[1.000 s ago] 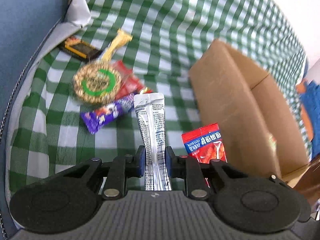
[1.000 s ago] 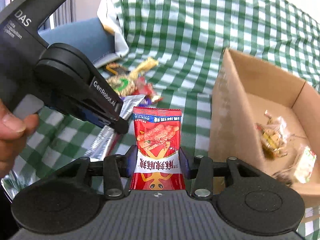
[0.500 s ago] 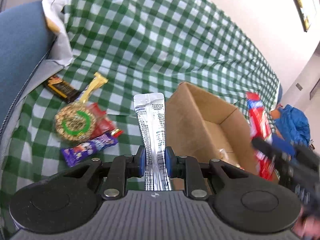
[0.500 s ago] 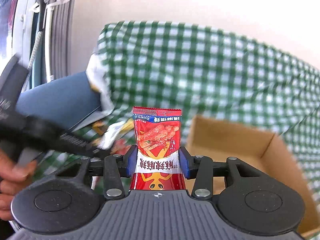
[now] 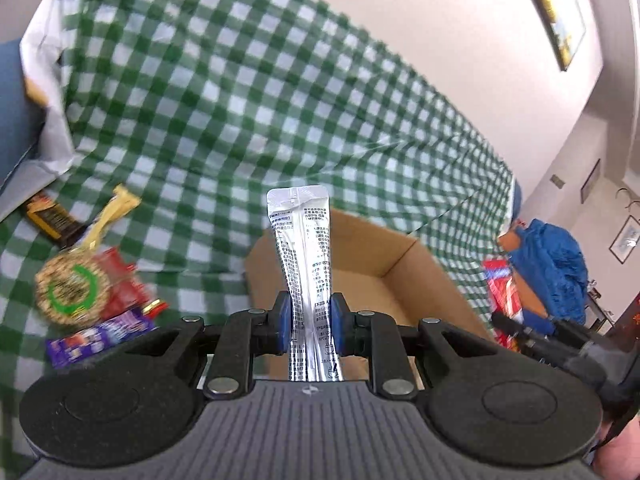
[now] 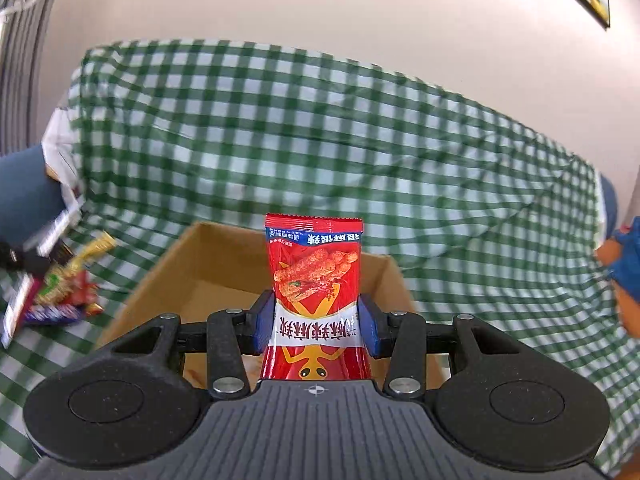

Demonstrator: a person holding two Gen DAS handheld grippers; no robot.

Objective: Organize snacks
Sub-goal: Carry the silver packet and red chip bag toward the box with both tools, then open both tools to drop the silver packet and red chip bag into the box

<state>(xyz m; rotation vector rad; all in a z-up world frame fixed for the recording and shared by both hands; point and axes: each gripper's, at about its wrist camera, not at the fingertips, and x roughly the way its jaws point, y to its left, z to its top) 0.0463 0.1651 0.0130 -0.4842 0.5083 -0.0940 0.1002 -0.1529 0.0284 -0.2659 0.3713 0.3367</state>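
**Inspector:** Fingers first. Left gripper (image 5: 307, 328): blue fingers (image 5: 282, 322) closed on the silver sachet (image 5: 304, 256), clamped low on its length. Right gripper (image 6: 316, 326): fingers (image 6: 262, 320) closed on the red snack packet (image 6: 316, 280), likewise near its lower end.

**Clerk:** Change over the last second?

**Inspector:** Both grippers have risen and swung toward the cardboard box (image 5: 420, 276). A second ago the sachet stood over the loose snacks and the red packet sat low beside the box wall. Now, in each wrist view, the held item stands directly in front of the box opening. My judgement: both pickups are complete and the carry is nearly done; release into the box remains.

**Clerk:** Orientation, left to right?

**Inspector:** Sachet: long axis runs 6 to 12 o'clock along the fingers, sealed free end at 12, leaning slightly toward 11. Red packet: long axis also 6 to 12, crimped edge at 12, print reading mirrored, so the face toward the camera may be the back.

**Clerk:** Anything left out?

**Inspector:** Yes. At 9 o'clock in the left view, on the green checked cloth (image 5: 240, 100), lie a round green-ringed snack (image 5: 72, 292), a purple bar (image 5: 96, 338) and a dark bar (image 5: 50, 220). Whether this is a bench or a sofa, I cannot tell.
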